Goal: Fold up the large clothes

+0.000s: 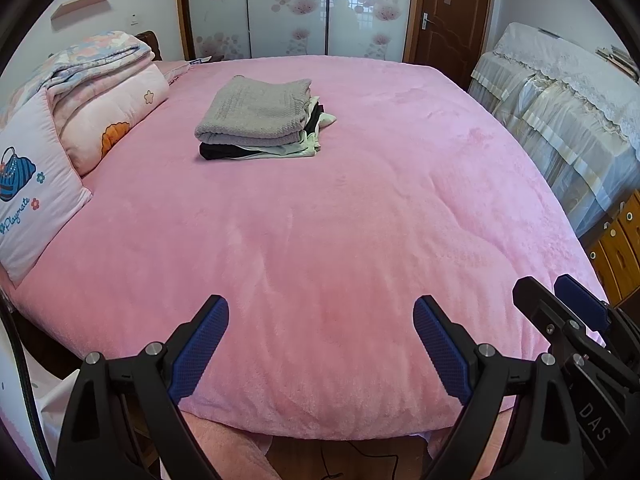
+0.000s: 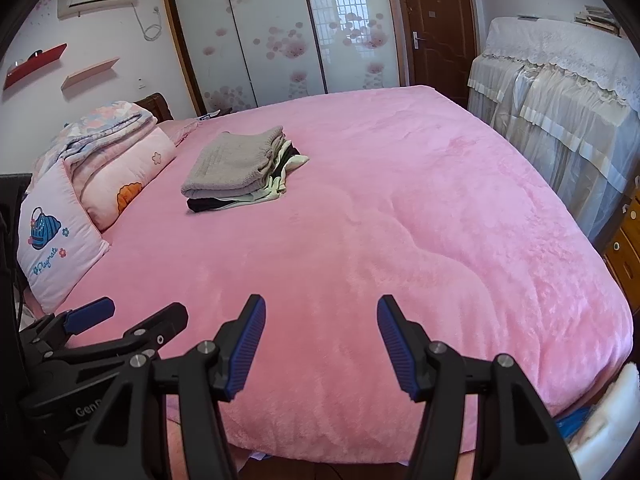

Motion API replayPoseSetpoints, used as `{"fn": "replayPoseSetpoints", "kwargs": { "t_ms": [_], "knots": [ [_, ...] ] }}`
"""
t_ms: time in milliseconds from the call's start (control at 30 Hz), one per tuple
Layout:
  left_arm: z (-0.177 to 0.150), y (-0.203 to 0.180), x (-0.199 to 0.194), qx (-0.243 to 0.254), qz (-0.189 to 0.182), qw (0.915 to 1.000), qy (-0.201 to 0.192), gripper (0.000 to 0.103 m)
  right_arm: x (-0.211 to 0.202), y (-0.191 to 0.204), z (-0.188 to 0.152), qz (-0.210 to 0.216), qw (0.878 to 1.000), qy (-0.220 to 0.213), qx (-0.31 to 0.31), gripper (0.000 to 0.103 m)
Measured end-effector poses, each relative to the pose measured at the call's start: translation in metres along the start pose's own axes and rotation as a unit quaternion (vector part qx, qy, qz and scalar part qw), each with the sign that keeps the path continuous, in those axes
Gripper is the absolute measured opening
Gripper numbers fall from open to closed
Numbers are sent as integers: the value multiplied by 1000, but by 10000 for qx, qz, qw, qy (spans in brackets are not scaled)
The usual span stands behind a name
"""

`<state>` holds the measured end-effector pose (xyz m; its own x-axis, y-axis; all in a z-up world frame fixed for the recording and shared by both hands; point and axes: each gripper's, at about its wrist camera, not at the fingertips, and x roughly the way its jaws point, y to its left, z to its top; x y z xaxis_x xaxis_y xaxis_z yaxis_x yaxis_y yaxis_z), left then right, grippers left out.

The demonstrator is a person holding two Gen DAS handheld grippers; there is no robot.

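The left claw (image 1: pixel 321 350) is held with its two fingers wide apart, and nothing is between the blue ribbed pads (image 1: pixel 198 354). The right claw (image 2: pixel 321 346) is spread in the same way, and its pads (image 2: pixel 244 346) also grip nothing. Both claws point forward, side by side and near each other, at about the same height. In each wrist view the other claw shows at the edge: the right claw (image 1: pixel 576 312) and the left claw (image 2: pixel 120 320).
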<state>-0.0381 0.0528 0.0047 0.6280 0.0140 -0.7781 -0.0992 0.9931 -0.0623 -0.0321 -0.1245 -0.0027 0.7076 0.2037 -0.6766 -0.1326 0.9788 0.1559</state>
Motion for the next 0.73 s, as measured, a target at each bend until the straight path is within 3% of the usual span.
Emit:
{"fn": "replayPoseSetpoints", "kwargs": {
  "t_ms": [433,733],
  "knots": [
    [4,0,11,106,-90,9999,-77,89,4,-1,2,-41,10000,-4,18,59],
    [5,1,18,30,-167,9998,81,89,8,0,4,-82,10000,2,8,59]
  ]
}}
